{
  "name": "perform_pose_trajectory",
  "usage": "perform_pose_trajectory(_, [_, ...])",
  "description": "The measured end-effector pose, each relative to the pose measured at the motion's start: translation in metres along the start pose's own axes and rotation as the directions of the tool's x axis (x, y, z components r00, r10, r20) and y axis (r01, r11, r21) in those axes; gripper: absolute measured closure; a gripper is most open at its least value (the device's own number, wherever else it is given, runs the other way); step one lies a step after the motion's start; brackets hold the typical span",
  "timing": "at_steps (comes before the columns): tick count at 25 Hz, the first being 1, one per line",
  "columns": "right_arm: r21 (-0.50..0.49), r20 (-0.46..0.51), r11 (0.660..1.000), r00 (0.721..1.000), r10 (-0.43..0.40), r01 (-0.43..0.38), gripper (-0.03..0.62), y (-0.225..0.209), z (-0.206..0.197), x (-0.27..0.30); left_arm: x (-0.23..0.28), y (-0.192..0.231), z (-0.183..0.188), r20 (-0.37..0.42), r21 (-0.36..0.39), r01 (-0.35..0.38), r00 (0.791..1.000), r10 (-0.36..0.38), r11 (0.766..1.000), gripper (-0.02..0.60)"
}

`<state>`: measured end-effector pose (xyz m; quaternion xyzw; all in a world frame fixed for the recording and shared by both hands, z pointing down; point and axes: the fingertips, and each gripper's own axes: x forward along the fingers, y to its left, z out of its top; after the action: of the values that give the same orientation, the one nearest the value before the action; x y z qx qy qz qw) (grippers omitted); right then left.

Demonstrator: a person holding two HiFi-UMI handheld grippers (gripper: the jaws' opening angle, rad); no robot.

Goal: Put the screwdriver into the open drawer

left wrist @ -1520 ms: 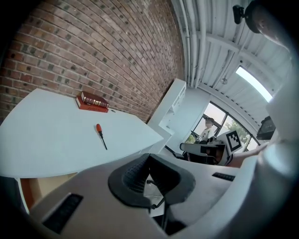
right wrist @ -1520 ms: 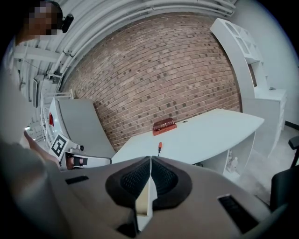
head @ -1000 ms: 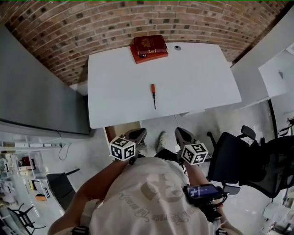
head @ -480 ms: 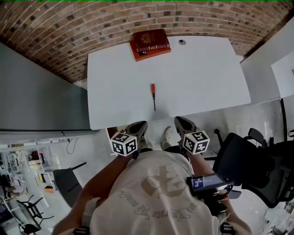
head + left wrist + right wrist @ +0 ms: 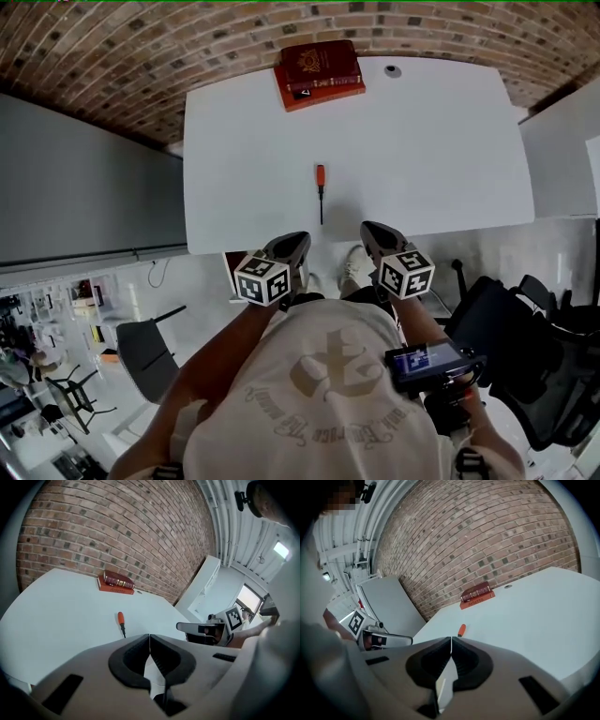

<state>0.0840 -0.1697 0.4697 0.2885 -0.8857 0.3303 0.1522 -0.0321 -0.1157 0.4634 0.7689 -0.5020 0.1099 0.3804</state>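
Orange-handled screwdriver (image 5: 320,187) lying flat on the white tabletop (image 5: 431,141), untouched, shaft pointing toward the near edge; well beyond it, at the far edge by the brick wall, stacked red books (image 5: 319,67). Left gripper (image 5: 296,242) and right gripper (image 5: 369,231) side by side at the near edge, short of the screwdriver, jaws of each pressed together, nothing between them

I find no text I can read. Orange book (image 5: 477,601): spine lettering, too small. Its white label (image 5: 302,93): one dark mark, illegible. My shirt (image 5: 319,394): curved print, illegible. Left cube (image 5: 262,279) and right cube (image 5: 406,272): black-and-white square codes, no letters.
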Motion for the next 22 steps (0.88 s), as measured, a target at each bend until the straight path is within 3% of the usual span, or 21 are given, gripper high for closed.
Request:
perform_pose_trajectory(8, [-0.031,-0.046,0.997,0.997,0.067,-0.068,0.571,-0.017,0.015,0.023,0.033,0.019,0.007,-0.017,-0.04,-0.075,0.997,0.074,0.996,0.56])
perform_pose_trajectory(22, [0.014,-0.043,0.988,0.987,0.152,-0.151,0.571,-0.035,0.017,0.038,0.085,0.034,0.015,-0.096,-0.026,-0.178,0.98,0.175,0.984,0.56])
